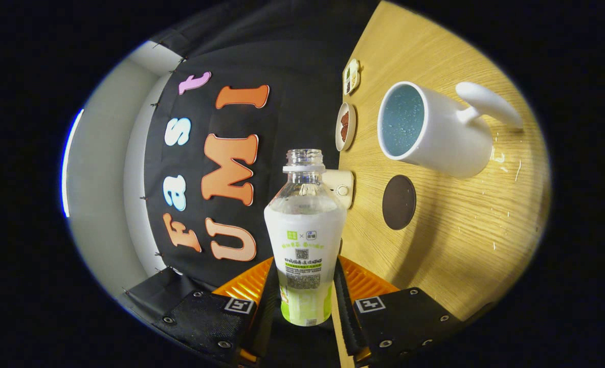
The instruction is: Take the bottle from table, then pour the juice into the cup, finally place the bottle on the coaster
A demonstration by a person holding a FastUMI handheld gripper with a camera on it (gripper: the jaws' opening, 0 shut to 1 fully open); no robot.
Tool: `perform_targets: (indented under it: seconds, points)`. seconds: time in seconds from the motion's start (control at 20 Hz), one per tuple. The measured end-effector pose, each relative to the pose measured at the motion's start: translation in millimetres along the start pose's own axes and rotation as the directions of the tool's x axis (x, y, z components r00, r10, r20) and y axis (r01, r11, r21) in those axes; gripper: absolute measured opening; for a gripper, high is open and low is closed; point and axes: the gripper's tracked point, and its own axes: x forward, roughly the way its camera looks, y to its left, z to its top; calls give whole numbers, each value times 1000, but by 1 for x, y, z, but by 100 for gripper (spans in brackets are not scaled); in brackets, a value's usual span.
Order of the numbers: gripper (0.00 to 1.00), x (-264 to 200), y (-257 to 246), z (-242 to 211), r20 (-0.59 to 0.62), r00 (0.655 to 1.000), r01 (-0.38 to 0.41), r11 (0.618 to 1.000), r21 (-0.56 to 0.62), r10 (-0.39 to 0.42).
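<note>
My gripper (305,286) is shut on an uncapped clear bottle (305,230) with a white and green label, both fingers pressing its lower body. The view is rolled to the side, so the wooden table (461,245) stands like a wall beside the bottle. A white cup (430,130) with a blue inside and a handle sits on the table beyond the fingers, off to the side of the bottle's open neck. A dark round coaster (399,202) lies on the table between the cup and the fingers. The bottle is held off the table.
A small bowl with brown contents (345,127) and a small tray (351,76) sit at the table's far edge beyond the cup. A cream-coloured object (341,188) sits just behind the bottle's shoulder. Small droplets glint on the table near the cup's base.
</note>
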Motion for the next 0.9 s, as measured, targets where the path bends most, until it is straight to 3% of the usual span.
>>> perform_targets:
  seconds: [0.9]
  points:
    - [57, 1, 3, 20, 51, 999, -10, 964, 265, -4]
